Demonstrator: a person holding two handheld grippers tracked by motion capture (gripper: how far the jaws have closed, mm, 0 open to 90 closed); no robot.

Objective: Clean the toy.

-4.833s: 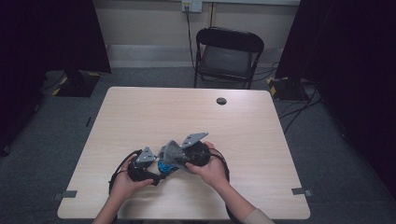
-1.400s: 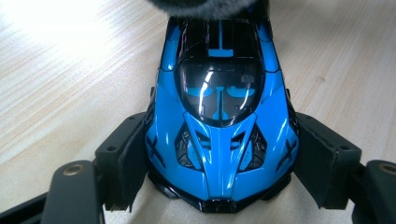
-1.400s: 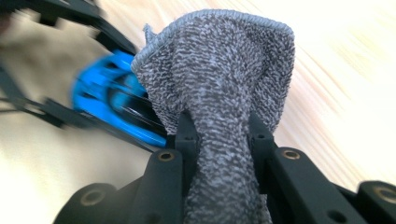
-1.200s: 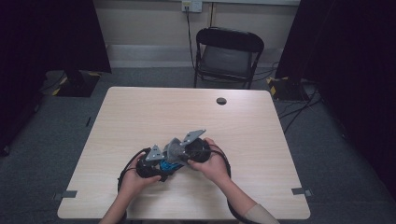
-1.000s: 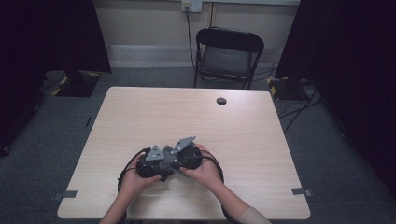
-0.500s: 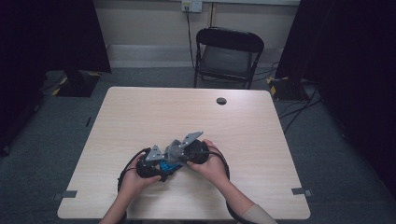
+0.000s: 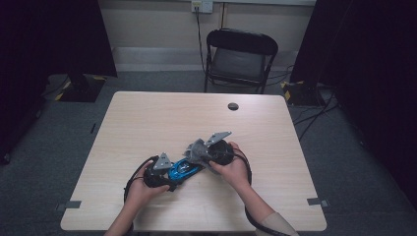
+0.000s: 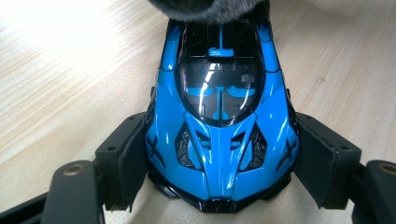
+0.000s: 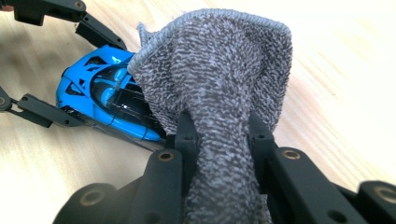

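Wiping one blue toy car (image 8: 219,116) on the bench (image 7: 147,118).
Left gripper (image 8: 219,186) clamps the car's sides; right gripper (image 9: 222,135) pinches one grey cloth (image 9: 219,70) touching the car's rear.

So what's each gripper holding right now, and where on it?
Left gripper clamps the blue toy car by its front sides. Right gripper pinches a bunched fold of the grey cloth.
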